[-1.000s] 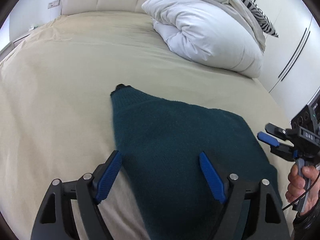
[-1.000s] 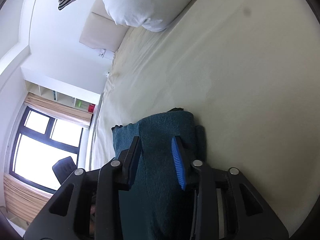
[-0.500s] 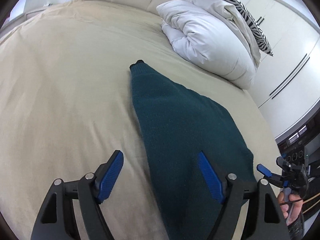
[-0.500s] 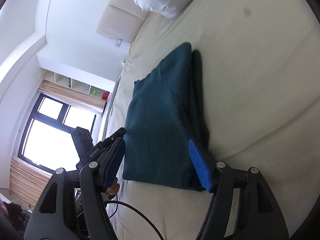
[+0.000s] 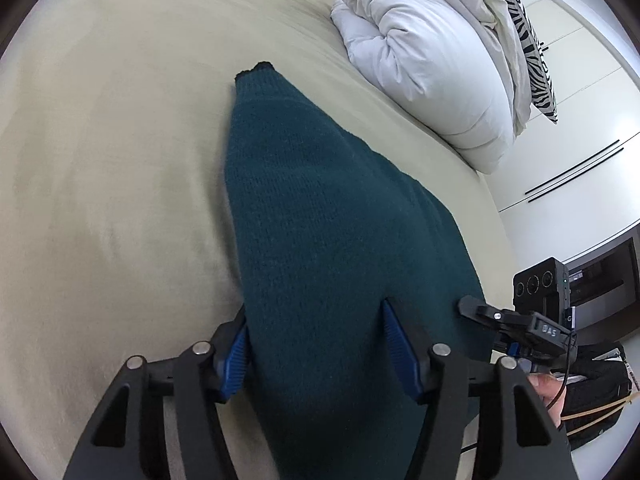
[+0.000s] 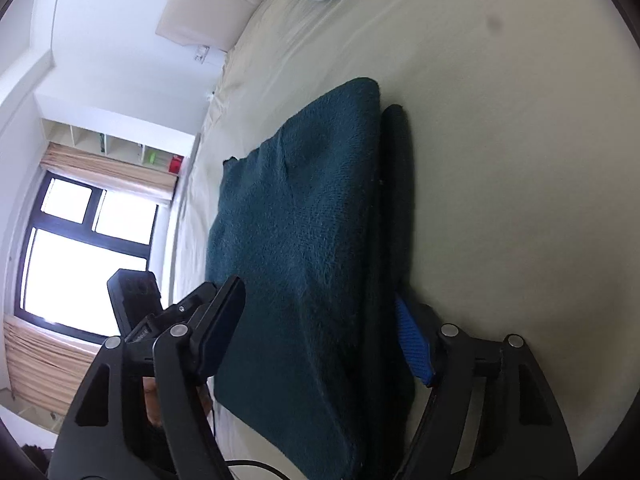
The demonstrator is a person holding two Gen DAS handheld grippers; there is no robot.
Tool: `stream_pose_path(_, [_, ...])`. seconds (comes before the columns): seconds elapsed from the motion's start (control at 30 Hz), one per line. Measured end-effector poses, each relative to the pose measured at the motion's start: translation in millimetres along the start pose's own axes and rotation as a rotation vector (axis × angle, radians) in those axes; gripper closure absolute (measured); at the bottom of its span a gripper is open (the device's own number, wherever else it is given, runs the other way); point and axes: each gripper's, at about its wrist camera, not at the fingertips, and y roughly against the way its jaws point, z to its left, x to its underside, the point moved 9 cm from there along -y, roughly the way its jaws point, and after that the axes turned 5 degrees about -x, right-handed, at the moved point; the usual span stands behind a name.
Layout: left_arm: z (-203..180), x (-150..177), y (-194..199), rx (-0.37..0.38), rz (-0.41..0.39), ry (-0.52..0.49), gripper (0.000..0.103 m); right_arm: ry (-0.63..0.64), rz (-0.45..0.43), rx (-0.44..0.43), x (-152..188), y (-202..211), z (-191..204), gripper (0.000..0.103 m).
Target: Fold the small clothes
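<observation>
A dark teal knitted garment lies folded on the beige bed; it also shows in the right wrist view, with a lower layer sticking out along its right edge. My left gripper is open, its jaws straddling the garment's near end. My right gripper is open too, its jaws spanning the garment's near edge. The right gripper also appears at the right of the left wrist view.
A white duvet and a zebra-print pillow are piled at the head of the bed. White wardrobe doors stand to the right. A window and wall shelves lie beyond the bed's far side.
Both grippers have come down and forward over the garment's near end. The right gripper, narrow around the cloth a second ago, now stands wide open.
</observation>
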Motion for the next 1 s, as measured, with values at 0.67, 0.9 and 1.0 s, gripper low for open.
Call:
stream_pose_path(0.67, [42.3, 75.3, 186.7, -0.011, -0.110, -0.048, 0.067, 0.164, 0.012, -0.043, 134.0, 1.5, 143.0, 0.082])
stream_pose_path(0.9, [112.2, 141.7, 235.0, -0.040, -0.136, 0.026, 0.067, 0.194, 0.110, -0.129, 231.2, -41.2, 189.9, 0.082])
stream_pose_path(1.0, [140.5, 164.0, 229.6, -0.045, -0.114, 0.069, 0.067, 0.176, 0.149, -0.132, 260.9, -63.2, 188.8, 0.082])
